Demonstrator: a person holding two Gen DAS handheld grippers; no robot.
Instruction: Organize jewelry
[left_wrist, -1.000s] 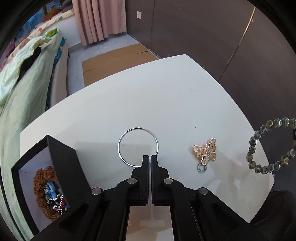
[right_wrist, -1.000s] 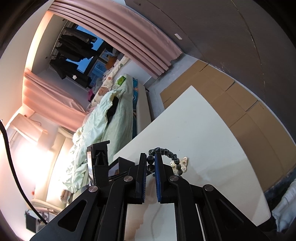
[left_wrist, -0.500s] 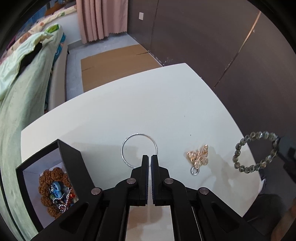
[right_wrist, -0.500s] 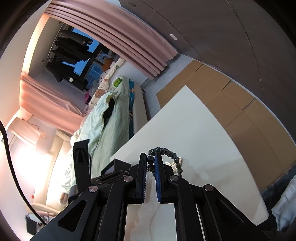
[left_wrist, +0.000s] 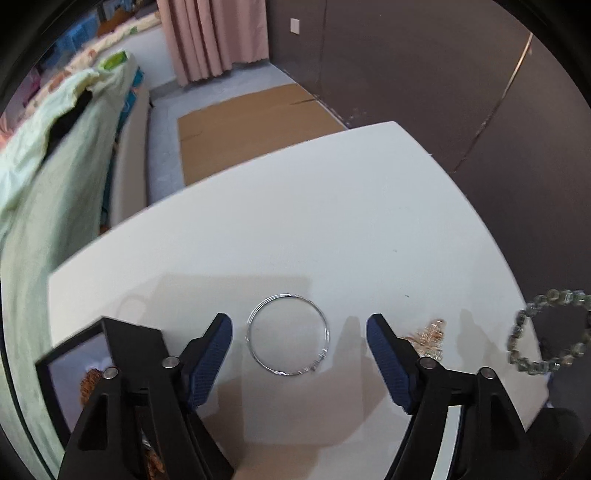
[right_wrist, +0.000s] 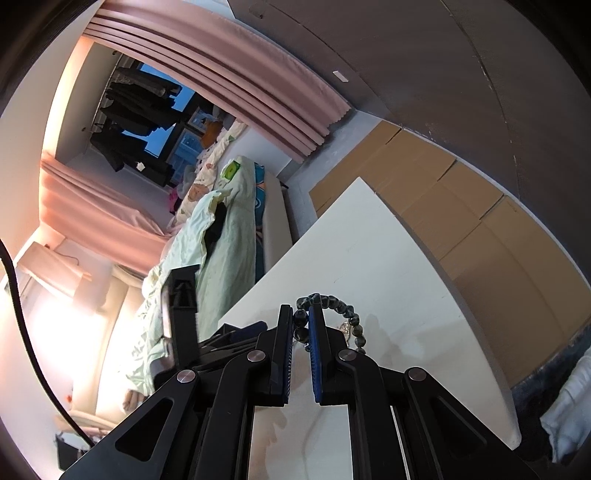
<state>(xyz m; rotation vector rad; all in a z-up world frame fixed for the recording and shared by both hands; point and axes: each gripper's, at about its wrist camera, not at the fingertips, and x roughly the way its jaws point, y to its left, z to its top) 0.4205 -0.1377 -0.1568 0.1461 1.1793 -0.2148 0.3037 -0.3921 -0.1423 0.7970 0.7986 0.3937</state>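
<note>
Nearest the left wrist camera, the left gripper (left_wrist: 299, 332) points steeply down at the white table (left_wrist: 295, 229) with its blue-padded jaws opening; nothing is pinched in them. The thin silver bangle (left_wrist: 288, 334) lies flat on the table, framed between the two fingertips and untouched as far as the view shows. To the lower left sits the black jewelry box (left_wrist: 77, 369), open, with a brown beaded piece visible on its pale lining, so at least some jewelry appears already stowed.

Just beside the right fingertip lies a gold ornament (left_wrist: 430, 334), blurred, loose on the table. Past it, at the table's right edge, hangs the dark green beaded bracelet (left_wrist: 546, 332), lifted clear of the surface.

In the right wrist view the right gripper (right_wrist: 302, 325) is pressed together on that beaded bracelet (right_wrist: 332, 314), a bead or two clamped between the pads and the rest of the loop arching out to the right above the table.

By my judgement the job is partway: one piece is boxed, the bracelet is in hand but not yet put away, and the bangle and gold ornament remain to be collected. The bangle looks like the left gripper's next target.

Farther off are flattened cardboard (left_wrist: 251, 122) on the floor, a bed with pale green bedding (left_wrist: 55, 155), and pink curtains (left_wrist: 214, 37).
</note>
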